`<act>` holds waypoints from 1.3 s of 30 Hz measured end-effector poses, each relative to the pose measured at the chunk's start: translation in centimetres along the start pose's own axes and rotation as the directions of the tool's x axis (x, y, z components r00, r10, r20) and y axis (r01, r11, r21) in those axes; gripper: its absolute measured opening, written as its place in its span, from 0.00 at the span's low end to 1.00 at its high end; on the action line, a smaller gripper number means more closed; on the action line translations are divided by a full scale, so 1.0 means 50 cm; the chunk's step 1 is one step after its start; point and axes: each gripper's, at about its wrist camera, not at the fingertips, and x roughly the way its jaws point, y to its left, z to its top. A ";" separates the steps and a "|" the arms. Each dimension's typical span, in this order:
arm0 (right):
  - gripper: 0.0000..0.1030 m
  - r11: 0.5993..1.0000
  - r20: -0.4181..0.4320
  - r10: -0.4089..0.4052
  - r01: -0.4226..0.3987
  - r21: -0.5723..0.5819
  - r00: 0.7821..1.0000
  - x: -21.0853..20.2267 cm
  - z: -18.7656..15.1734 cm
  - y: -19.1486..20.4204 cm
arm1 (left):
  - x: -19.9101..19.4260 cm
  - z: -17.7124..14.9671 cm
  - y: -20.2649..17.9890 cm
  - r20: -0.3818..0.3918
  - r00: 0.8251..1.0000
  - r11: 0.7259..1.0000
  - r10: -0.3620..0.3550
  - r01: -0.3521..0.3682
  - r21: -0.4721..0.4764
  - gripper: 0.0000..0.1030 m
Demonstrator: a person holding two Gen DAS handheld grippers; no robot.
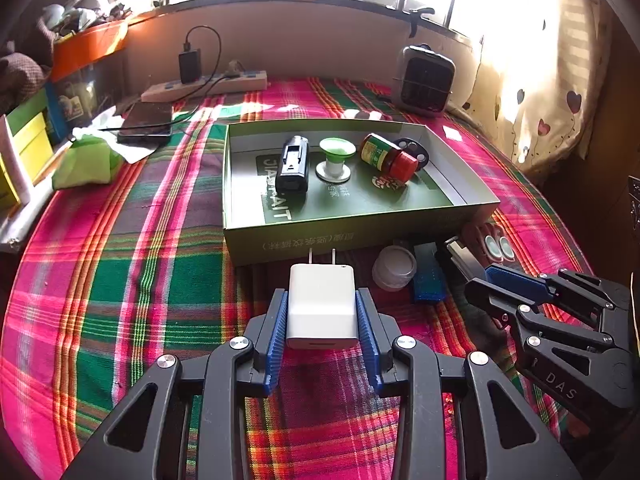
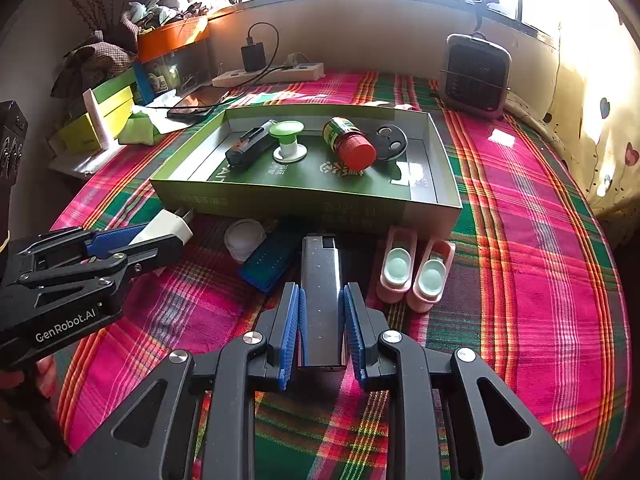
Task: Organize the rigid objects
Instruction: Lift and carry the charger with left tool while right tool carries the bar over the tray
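- White charger [image 1: 322, 306] – boxy, two prongs pointing at the green box [image 1: 360, 236]; clamped between the blue pads of the left gripper [image 1: 322, 300], just short of the box's front wall.
- Right gripper [image 2: 322, 300] is nearly closed on a silver lighter [image 2: 321, 296], a slim metallic bar with a dark top.
- Right wrist view alone shows clearly the pink paired case [image 2: 414, 270], the blue translucent piece [image 2: 272, 260] and the small clear jar [image 2: 244, 238] on the plaid cloth [image 2: 520, 240].
- Box holds a black cartridge [image 1: 294, 164], green-topped spool [image 1: 336, 158], red-capped bottle [image 1: 386, 156] on its side – and a dark round disc [image 1: 414, 150].
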 end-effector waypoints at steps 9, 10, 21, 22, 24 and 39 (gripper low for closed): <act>0.24 1.000 0.033 0.008 -0.008 -0.006 0.999 -0.019 0.015 0.007 | -0.019 0.017 0.001 0.031 0.999 1.000 -0.005 0.005 0.008 0.31; 0.24 1.000 0.035 0.009 -0.008 -0.007 0.999 -0.019 0.017 0.008 | -0.020 0.019 0.002 0.032 0.999 1.000 -0.005 0.005 0.007 0.31; 0.24 1.000 0.049 0.015 -0.015 -0.016 0.999 -0.024 0.036 0.010 | -0.022 0.034 0.009 0.043 0.999 1.000 -0.010 0.010 0.000 0.31; 0.24 1.000 0.051 0.017 -0.016 -0.018 0.999 -0.024 0.038 0.010 | -0.023 0.036 0.010 0.044 0.999 1.000 -0.010 0.010 -0.002 0.31; 0.24 1.000 0.054 0.019 -0.018 -0.024 0.998 -0.024 0.043 0.012 | -0.023 0.043 0.012 0.046 0.999 1.000 -0.018 0.019 -0.006 0.31; 0.24 0.999 0.076 0.023 -0.020 -0.037 0.997 -0.019 0.092 -0.004 | -0.008 0.103 0.042 0.052 0.998 0.998 -0.033 0.036 -0.053 0.31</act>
